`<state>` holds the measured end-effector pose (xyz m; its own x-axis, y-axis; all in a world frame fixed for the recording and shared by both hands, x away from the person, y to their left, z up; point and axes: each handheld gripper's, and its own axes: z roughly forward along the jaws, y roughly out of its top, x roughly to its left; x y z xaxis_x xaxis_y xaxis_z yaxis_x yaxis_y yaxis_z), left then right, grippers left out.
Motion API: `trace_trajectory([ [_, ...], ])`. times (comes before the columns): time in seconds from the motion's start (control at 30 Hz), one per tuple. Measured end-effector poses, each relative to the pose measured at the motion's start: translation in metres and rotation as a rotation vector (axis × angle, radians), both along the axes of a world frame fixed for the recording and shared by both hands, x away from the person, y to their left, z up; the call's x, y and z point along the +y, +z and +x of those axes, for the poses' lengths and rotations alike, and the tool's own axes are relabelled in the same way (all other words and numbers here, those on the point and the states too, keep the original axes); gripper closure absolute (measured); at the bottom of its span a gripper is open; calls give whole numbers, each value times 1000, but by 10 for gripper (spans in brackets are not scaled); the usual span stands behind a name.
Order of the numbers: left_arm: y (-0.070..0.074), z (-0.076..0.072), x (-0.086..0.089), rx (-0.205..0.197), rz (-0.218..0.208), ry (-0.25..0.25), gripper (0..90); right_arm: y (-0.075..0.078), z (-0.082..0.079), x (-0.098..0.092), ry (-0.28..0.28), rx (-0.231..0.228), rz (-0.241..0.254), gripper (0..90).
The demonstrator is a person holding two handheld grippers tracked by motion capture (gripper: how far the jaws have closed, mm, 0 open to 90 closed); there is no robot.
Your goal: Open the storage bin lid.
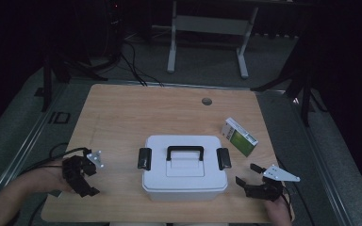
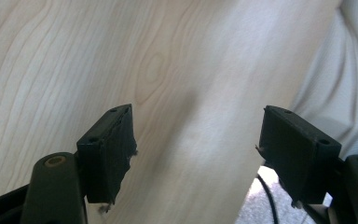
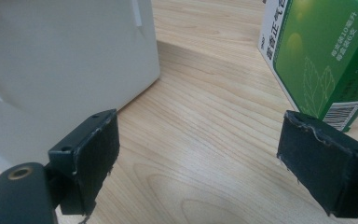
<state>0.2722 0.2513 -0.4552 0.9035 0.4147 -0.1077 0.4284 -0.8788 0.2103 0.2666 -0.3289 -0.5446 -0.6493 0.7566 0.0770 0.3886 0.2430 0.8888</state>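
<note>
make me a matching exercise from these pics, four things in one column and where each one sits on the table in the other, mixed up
Things:
1. white storage box
2. green and white carton
3. left gripper
4. round hole in the tabletop

Places in the high view:
A. far side of the table, right of centre
B. middle of the table, near the front edge
C. right of the box, behind the right gripper
D. near the front left corner, jaws apart with nothing between them

Pairs: 1-B, 2-C, 3-D, 4-A
</note>
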Motion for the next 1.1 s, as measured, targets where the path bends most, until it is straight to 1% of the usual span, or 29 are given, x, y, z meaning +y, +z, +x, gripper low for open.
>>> trace_trajectory([
  [0.03, 3, 1, -2, -8, 8, -7, 267, 0, 0, 0, 0, 0, 1, 123],
  [0.1, 8, 1, -5, -8, 7, -17, 267, 0, 0, 0, 0, 0, 1, 123],
  [0.13, 11, 2, -7, -16, 12, -18, 267, 0, 0, 0, 0, 1, 3, 123],
  [0.2, 17, 2, -10, -14, 10, -27, 267, 0, 0, 0, 1, 0, 4, 123],
  [0.23, 22, 3, -12, -26, 17, -33, 267, 0, 0, 0, 2, 0, 3, 123],
  [0.3, 30, 4, -16, -28, 5, -41, 267, 0, 0, 0, 2, -1, 3, 123],
  [0.43, 44, 8, -25, -40, 11, -59, 267, 0, 0, 0, 3, -2, 6, 123],
  [0.5, 51, 10, -29, -55, 9, -64, 267, 0, 0, 0, 3, 1, 4, 123],
  [0.53, 55, 11, -31, -49, -1, -74, 267, 0, 0, 0, 3, 1, 5, 123],
  [0.57, 58, 12, -33, -51, -9, -77, 267, 0, 0, 0, 3, 2, 5, 123],
  [0.63, 65, 14, -39, -51, -13, -90, 267, 0, 0, 0, 4, 3, 6, 123],
  [0.67, 69, 15, -42, -58, -10, -97, 267, 0, 0, 0, 5, 3, 5, 123],
  [0.73, 73, 15, -49, -53, -12, -110, 267, 0, 0, 0, 3, 4, 7, 123],
  [0.8, 77, 17, -57, -54, 4, -128, 267, 0, 0, 0, 4, 6, 6, 123],
  [0.97, 85, 22, -74, -60, 16, -165, 267, 0, 0, 0, 7, 2, 7, 122],
  [1.1, 90, 26, -85, -57, 8, -185, 267, -1, 0, 0, 8, 2, 11, 122],
])
